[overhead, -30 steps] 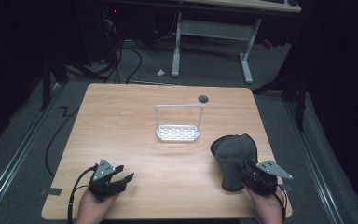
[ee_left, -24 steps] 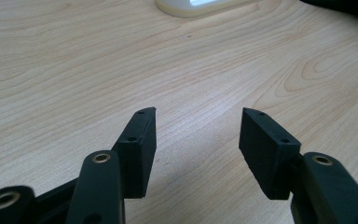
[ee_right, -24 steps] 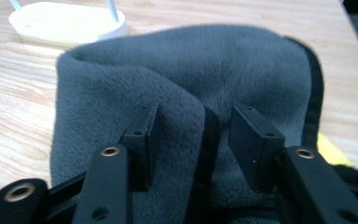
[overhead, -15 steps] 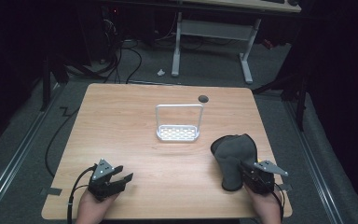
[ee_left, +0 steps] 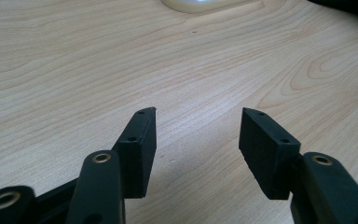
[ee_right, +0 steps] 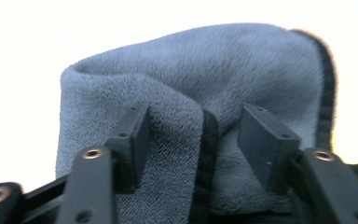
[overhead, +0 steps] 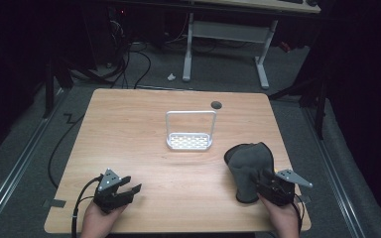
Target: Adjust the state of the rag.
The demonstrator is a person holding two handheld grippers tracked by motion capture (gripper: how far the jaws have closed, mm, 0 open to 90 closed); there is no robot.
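At the near edge of the wooden surface [overhead: 144, 144] we hold one tool in each hand. Our left tool [overhead: 127, 190] sits at the near left corner, low over bare wood, a black cable trailing from it toward the near edge. In the left gripper view this left tool [ee_left: 196, 140] has its jaws spread wide, nothing between them, only wood grain beyond.

Our right tool [overhead: 259, 182] is at the near right, its tips at the near end of a grey towel [overhead: 249, 166]. In the right gripper view the right tool [ee_right: 193, 135] has its jaws spread, one on each side of a raised fold of the grey towel [ee_right: 205, 88]. The left jaw lies against the plush fabric; the right jaw stands just beside the fold, and we cannot tell whether it touches. The jaws are not pinched together on the cloth.

The towel lies bunched on the right side of the surface, its narrow end nearest us and its broader, rounded part farther away. Its nap is thick and fleecy, with a darker hem along one edge.

Farther off, near the middle of the surface, stands a small white rack [overhead: 190, 131] with a perforated base and an upright wire frame, apart from the towel. Its near rim shows at the top of the left gripper view as a pale edge [ee_left: 191, 4]. Beyond it, near the far edge, is a round dark cable hole [overhead: 216, 105].
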